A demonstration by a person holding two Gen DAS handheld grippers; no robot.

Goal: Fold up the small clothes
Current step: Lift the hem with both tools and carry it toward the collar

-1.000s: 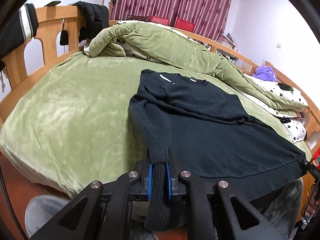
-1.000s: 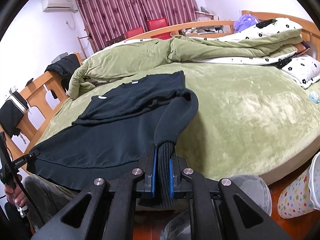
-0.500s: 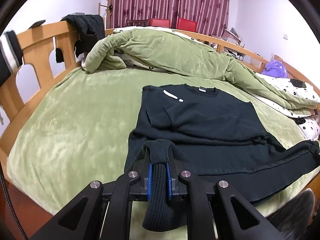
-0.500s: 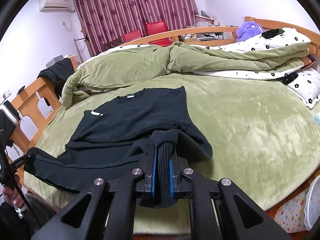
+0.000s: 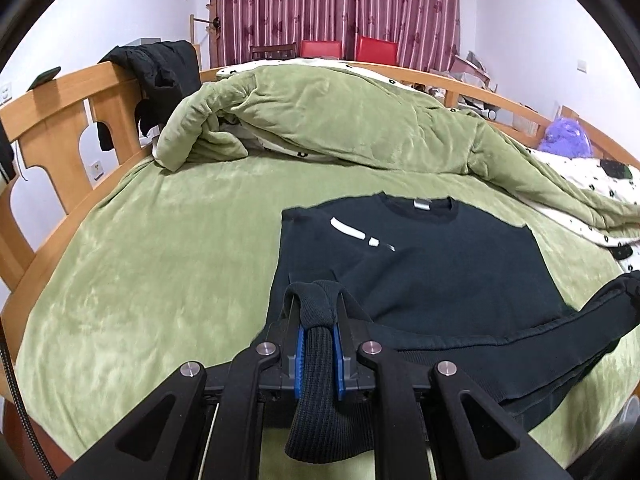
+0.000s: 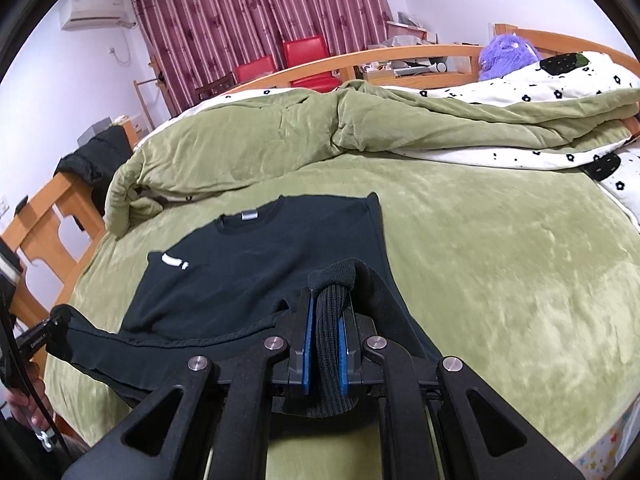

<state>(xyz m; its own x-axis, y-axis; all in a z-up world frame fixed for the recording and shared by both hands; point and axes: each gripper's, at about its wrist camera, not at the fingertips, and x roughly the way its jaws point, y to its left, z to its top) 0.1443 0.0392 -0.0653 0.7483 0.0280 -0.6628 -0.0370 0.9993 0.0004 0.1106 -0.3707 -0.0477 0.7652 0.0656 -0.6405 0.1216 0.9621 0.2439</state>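
Note:
A black sweatshirt (image 5: 420, 264) (image 6: 256, 272) lies on the green bed cover, collar away from me, sleeves folded across its chest. My left gripper (image 5: 316, 312) is shut on the ribbed hem at the sweatshirt's left lower corner, and my right gripper (image 6: 326, 312) is shut on the ribbed hem at the right lower corner. Both hold the lower edge lifted above the body of the garment, with the hem (image 5: 500, 340) stretched between them. The left gripper's tip (image 6: 44, 332) shows at the left edge of the right wrist view, with a hand (image 6: 24, 408) below it.
A bunched green quilt (image 5: 340, 120) (image 6: 320, 128) lies across the far side of the bed. A wooden bed rail (image 5: 60, 120) with a black jacket (image 5: 160, 68) stands on the left. White flowered bedding (image 6: 560, 92) and a purple plush toy (image 6: 504, 56) are at the right.
Both grippers have carried the hem forward over the sweatshirt toward the collar; the lower half now folds up off the bed edge, and the bed fills more of each view.

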